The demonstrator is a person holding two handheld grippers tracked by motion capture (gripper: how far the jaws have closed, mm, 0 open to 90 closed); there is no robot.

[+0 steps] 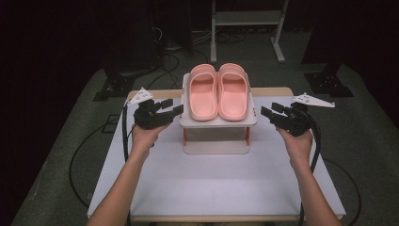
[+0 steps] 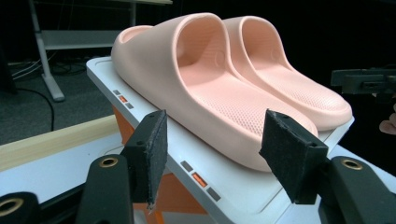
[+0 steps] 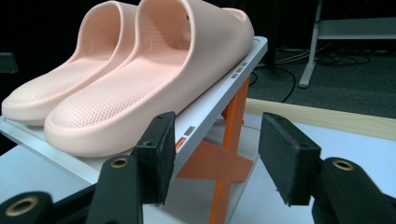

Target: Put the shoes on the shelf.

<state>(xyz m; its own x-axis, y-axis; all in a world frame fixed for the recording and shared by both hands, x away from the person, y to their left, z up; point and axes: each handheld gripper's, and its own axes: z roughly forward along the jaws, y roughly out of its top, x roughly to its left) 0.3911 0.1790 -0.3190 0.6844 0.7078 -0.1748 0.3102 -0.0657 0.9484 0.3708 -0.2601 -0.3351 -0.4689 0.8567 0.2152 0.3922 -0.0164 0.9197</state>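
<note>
1. Pink slippers (image 1: 219, 91), one pair side by side, sit on top of white raised stand (image 1: 218, 123), centre frame
2. Left gripper (image 1: 165, 110) at stand's left edge, jaws spread, holding nothing
3. Right gripper (image 1: 273, 113) at right edge, jaws spread, holding nothing

Left gripper (image 2: 212, 154): two black jaws rise from the near edge, set apart, nothing between the pads. Just beyond them, a white shelf (image 2: 224, 186) on orange legs (image 2: 180, 189), small grey and orange marks along its edge. On it, two pink slippers side by side: near slipper (image 2: 210, 93) with its heel end between the jaw tips, far slipper (image 2: 289, 79) behind it. At far right, the other gripper (image 2: 366, 81), dark. Pale wooden table edge (image 2: 56, 140) at left.
</note>
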